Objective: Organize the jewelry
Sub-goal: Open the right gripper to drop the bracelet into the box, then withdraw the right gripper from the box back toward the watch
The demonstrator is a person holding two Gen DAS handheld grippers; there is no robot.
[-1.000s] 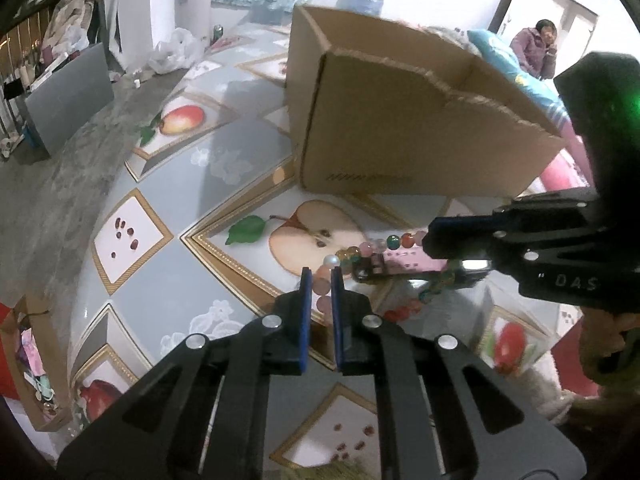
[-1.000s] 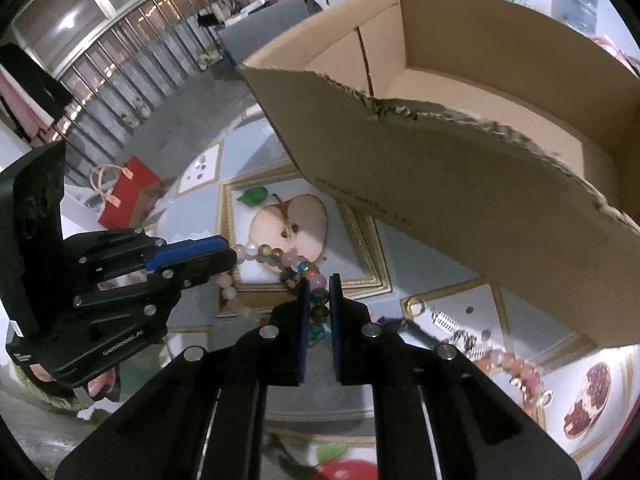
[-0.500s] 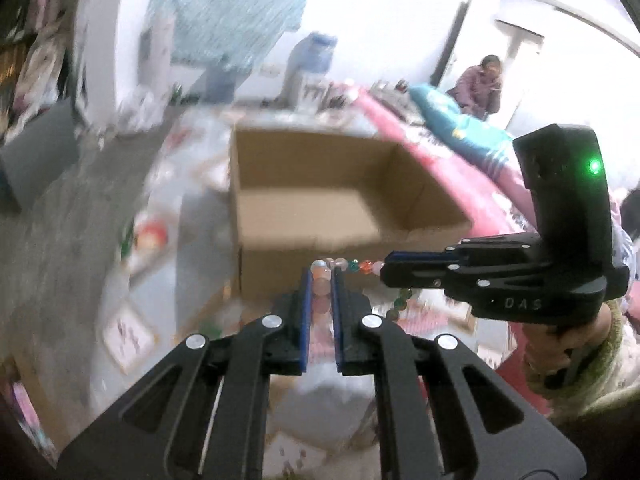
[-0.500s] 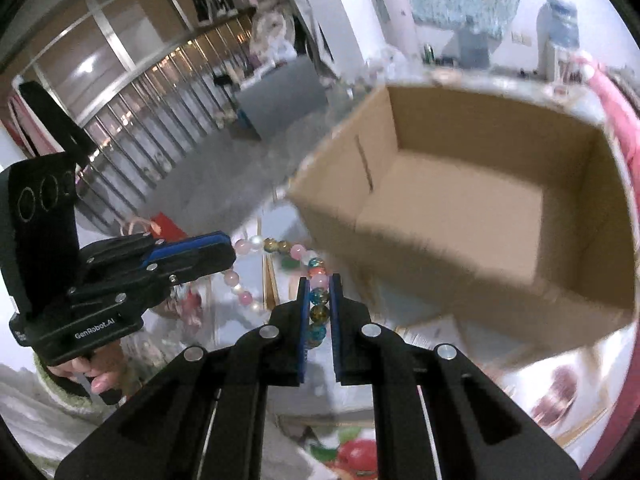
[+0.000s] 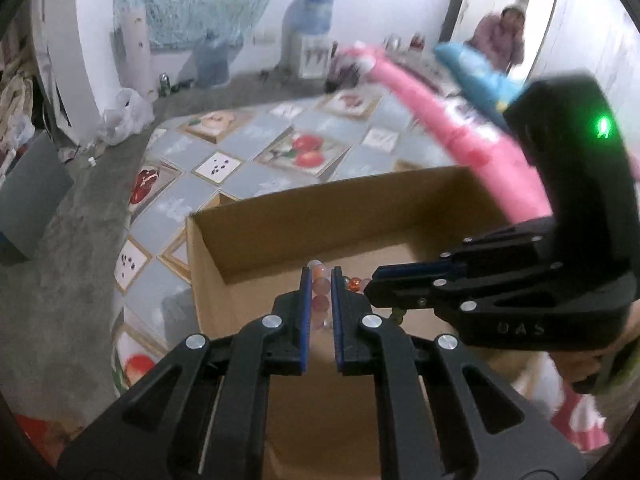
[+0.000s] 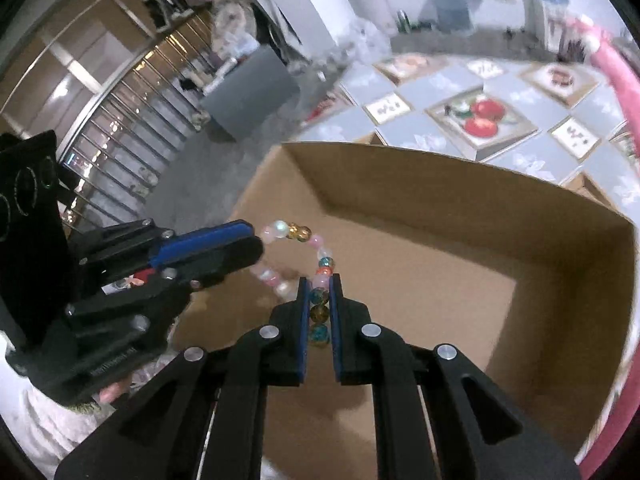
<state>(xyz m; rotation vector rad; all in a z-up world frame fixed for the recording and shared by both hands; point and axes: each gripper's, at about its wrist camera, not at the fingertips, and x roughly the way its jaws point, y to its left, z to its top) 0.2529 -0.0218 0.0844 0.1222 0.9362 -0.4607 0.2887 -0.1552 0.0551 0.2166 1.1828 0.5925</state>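
Note:
A bracelet of pink, white, amber and teal beads (image 6: 298, 234) hangs stretched between both grippers over the open cardboard box (image 6: 460, 208). My right gripper (image 6: 319, 284) is shut on its teal and amber beads. My left gripper (image 5: 320, 274) is shut on its pink beads (image 5: 319, 303). In the left wrist view the right gripper (image 5: 374, 286) comes in from the right, close beside my fingers, above the box (image 5: 320, 216). Seen from the right wrist, the left gripper (image 6: 256, 246) reaches in from the left. The box floor under the bracelet looks bare.
The box stands on a tablecloth printed with fruit squares (image 5: 256, 148). A pink roll (image 5: 440, 108) and a blue cushion (image 5: 476, 72) lie beyond it on the right. A person (image 5: 500, 36) sits far back by a doorway. Grey floor (image 5: 52, 264) and a grey panel (image 6: 252, 88) lie left.
Both grippers have lifted the bracelet off the tablecloth and carried it up and over the box wall; they now hang above the box's inside.

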